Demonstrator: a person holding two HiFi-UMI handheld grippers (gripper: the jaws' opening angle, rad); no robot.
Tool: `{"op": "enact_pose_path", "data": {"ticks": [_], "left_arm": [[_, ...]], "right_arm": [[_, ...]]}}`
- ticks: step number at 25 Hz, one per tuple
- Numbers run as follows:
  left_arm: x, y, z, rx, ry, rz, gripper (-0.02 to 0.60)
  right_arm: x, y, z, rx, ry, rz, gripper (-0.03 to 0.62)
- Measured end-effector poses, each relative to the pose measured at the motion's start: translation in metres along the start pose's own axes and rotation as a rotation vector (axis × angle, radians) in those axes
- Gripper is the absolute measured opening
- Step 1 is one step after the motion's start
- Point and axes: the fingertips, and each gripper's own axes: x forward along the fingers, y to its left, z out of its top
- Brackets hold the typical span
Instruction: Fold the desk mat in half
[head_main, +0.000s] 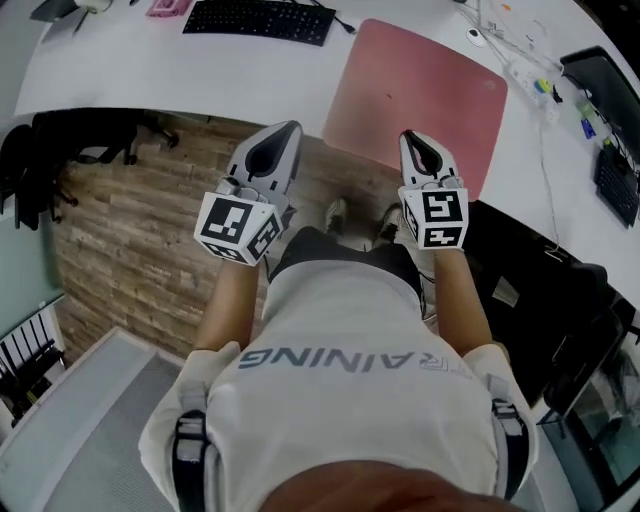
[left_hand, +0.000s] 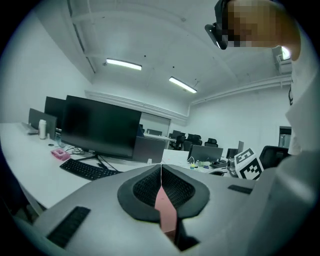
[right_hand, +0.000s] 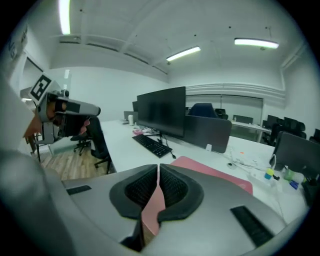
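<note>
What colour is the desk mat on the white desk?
Pink. The desk mat shows best in the head view.

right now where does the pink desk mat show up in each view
Head view: desk mat upper centre-right, lying on the white desk.
Left gripper view: only a pink strip at bottom centre, pinched between the fingers.
Right gripper view: a pinched strip at bottom centre, the rest spread on the desk right of centre.
Shared landmark: the black keyboard on the desk.
</note>
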Motion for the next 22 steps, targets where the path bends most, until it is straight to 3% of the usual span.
{"op": "enact_pose_path", "data": {"ticks": [5,8,13,18,22], "left_arm": [[-0.032,0.02,-0.015,-0.047,0.0,0.123,0.031],[-0.051,0.032,-0.024,-0.076,-0.001,0.185,0.031],[-0.081,0.051,-0.039,-0.122,-0.009,0.267,0.031],[-0.106,0.062,-0.056,-0.165,-0.004,0.327,0.031],[-0.116,0.072,-0.063,-0.185,-0.002,0.351,0.031]], "right_arm": [[0.048,0.052,-0.014,-0.129,0.089,0.137,0.03],[0.07,0.079,-0.032,-0.189,0.173,0.206,0.101],[0.108,0.12,-0.079,-0.407,0.326,0.269,0.134],[0.141,0.149,-0.129,-0.663,0.434,0.264,0.169],[0.163,0.152,-0.157,-0.792,0.511,0.213,0.17]]}}
